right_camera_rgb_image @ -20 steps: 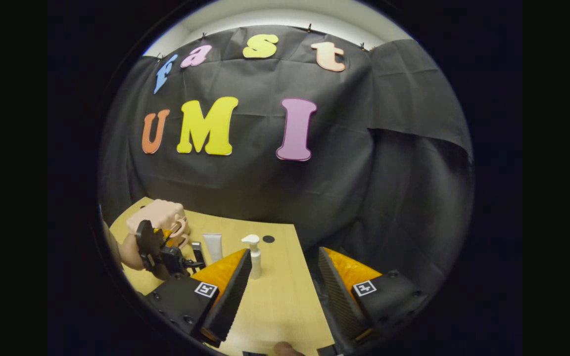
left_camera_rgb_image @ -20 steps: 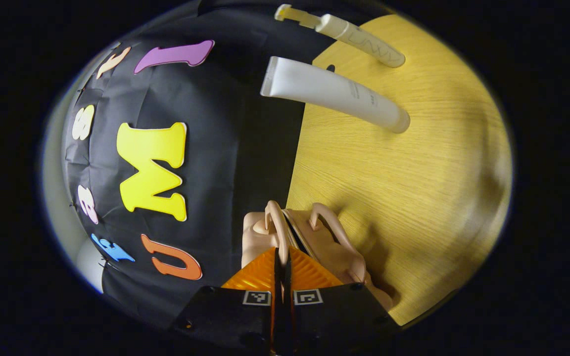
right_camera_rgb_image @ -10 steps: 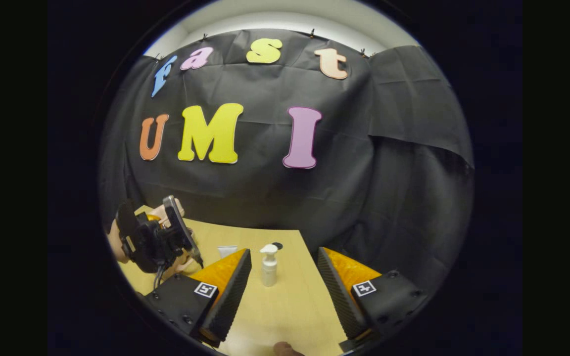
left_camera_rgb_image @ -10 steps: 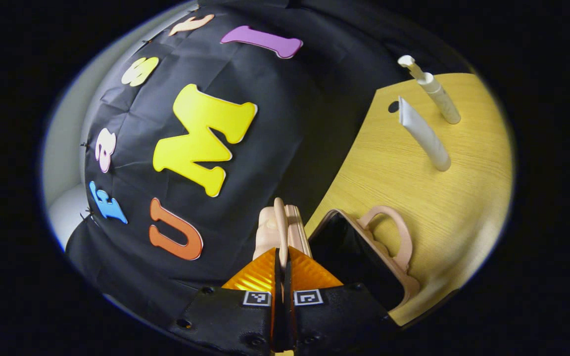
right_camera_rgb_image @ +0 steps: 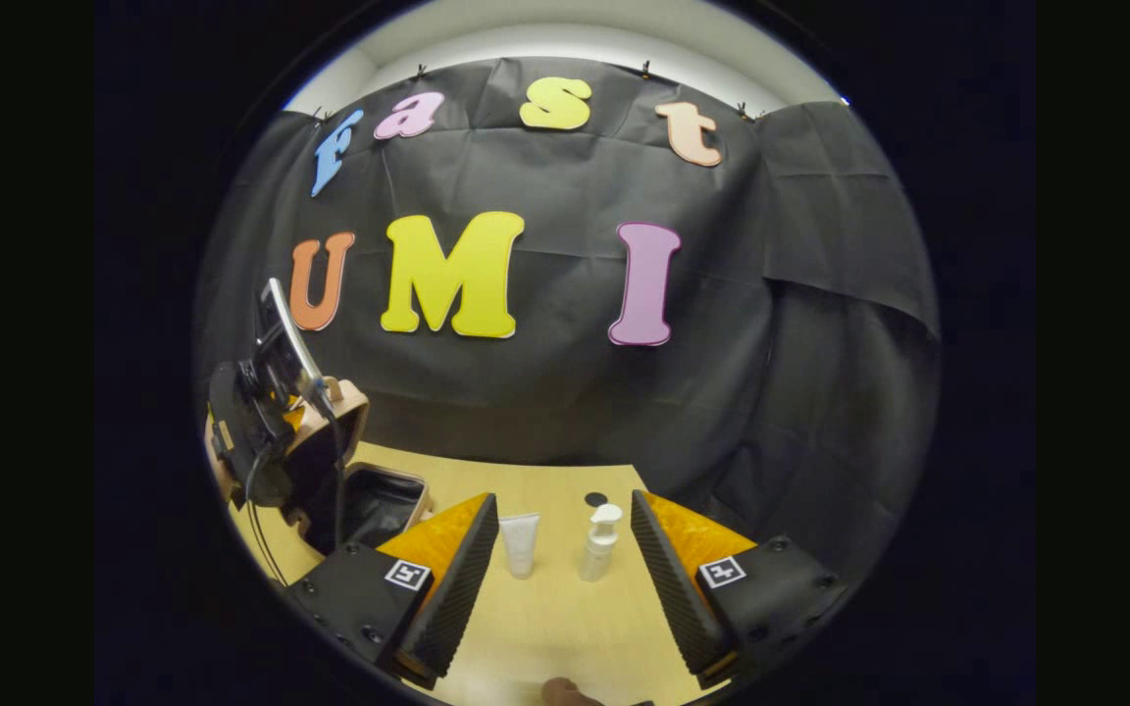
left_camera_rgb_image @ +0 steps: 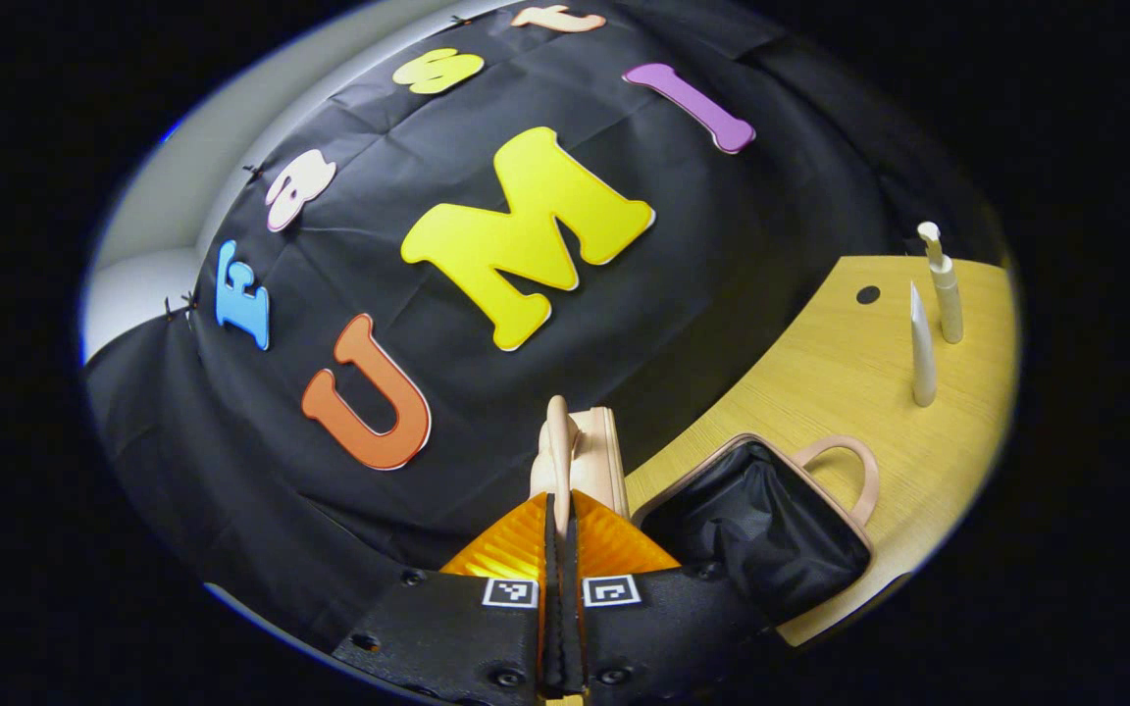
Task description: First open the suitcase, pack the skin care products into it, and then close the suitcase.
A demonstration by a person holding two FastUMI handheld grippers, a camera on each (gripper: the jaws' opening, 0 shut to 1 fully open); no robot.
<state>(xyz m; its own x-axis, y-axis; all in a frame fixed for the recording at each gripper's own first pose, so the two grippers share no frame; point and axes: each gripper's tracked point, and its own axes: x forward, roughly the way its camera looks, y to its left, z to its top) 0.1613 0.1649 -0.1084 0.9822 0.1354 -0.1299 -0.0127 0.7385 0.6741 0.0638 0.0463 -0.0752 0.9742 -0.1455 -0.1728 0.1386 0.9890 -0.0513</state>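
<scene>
A small pink suitcase stands open on the wooden table [left_camera_rgb_image: 820, 373]. Its base [left_camera_rgb_image: 761, 534] shows a black lining, and its lid [left_camera_rgb_image: 590, 451] is raised nearly upright. My left gripper [left_camera_rgb_image: 558, 505] is shut on the lid's handle [left_camera_rgb_image: 557, 441]. To the right of the case stand a white tube [left_camera_rgb_image: 921, 348] and a white pump bottle [left_camera_rgb_image: 945, 284]. In the right gripper view my right gripper [right_camera_rgb_image: 565, 510] is open above the table, with the tube [right_camera_rgb_image: 520, 541] and pump bottle [right_camera_rgb_image: 600, 541] showing between its fingers, farther off. The left gripper [right_camera_rgb_image: 261, 412] holds the lid [right_camera_rgb_image: 341, 412] up at the left.
A small dark round spot [right_camera_rgb_image: 595, 499] marks the table behind the bottle. The black cloth wall rises just behind the table's far edge. Bare tabletop [right_camera_rgb_image: 555, 628] lies in front of the two products.
The left gripper has swung the lid up from almost shut to nearly upright, baring the black lining. The right gripper's view has shifted, so tube and bottle now sit between its fingers.
</scene>
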